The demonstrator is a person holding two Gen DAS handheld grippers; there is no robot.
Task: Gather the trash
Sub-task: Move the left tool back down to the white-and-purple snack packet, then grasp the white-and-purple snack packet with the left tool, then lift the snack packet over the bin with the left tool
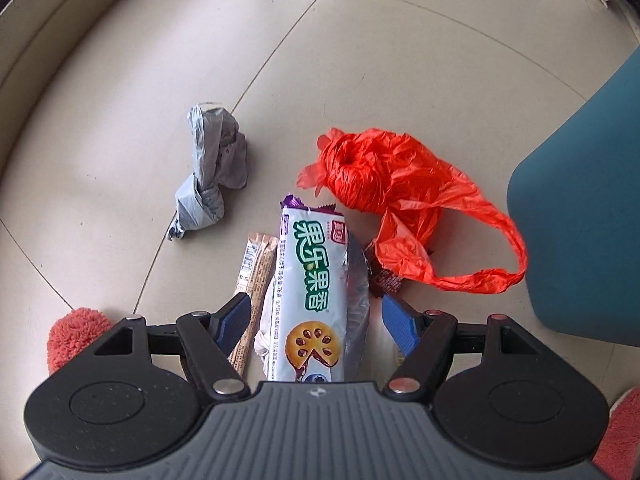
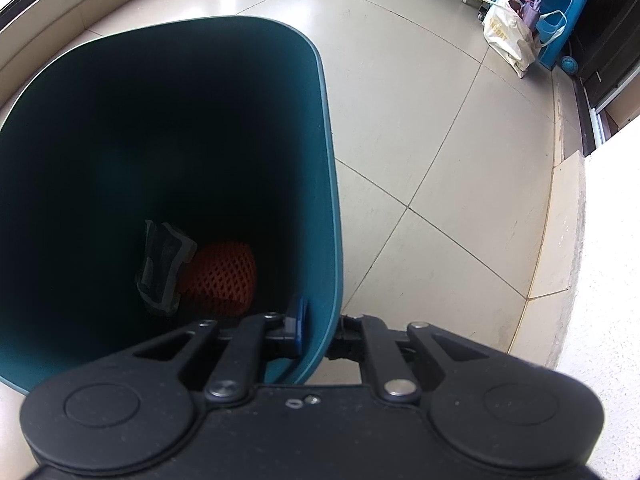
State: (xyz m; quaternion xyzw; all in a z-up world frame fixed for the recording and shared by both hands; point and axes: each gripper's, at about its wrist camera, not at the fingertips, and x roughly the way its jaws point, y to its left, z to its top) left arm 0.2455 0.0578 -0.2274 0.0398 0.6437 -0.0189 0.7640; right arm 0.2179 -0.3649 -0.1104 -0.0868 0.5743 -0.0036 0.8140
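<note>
In the left wrist view my left gripper (image 1: 316,320) is open above the floor, its blue fingers on either side of a white-and-green biscuit wrapper (image 1: 310,288). A thin beige sachet (image 1: 256,280) lies just left of it. A crumpled grey bag (image 1: 212,168) and an orange plastic bag (image 1: 404,204) lie further ahead. In the right wrist view my right gripper (image 2: 320,328) is shut on the wall of the teal trash bin (image 2: 324,200), one finger inside, one outside. Inside the bin lie an orange foam net (image 2: 224,276) and a dark wrapper (image 2: 162,264).
The bin's teal side (image 1: 580,208) stands right of the trash in the left wrist view. Red fuzzy slippers (image 1: 74,332) are near the bottom corners. A blue stool (image 2: 556,12) with a white bag (image 2: 508,36) is far back right, next to a doorway.
</note>
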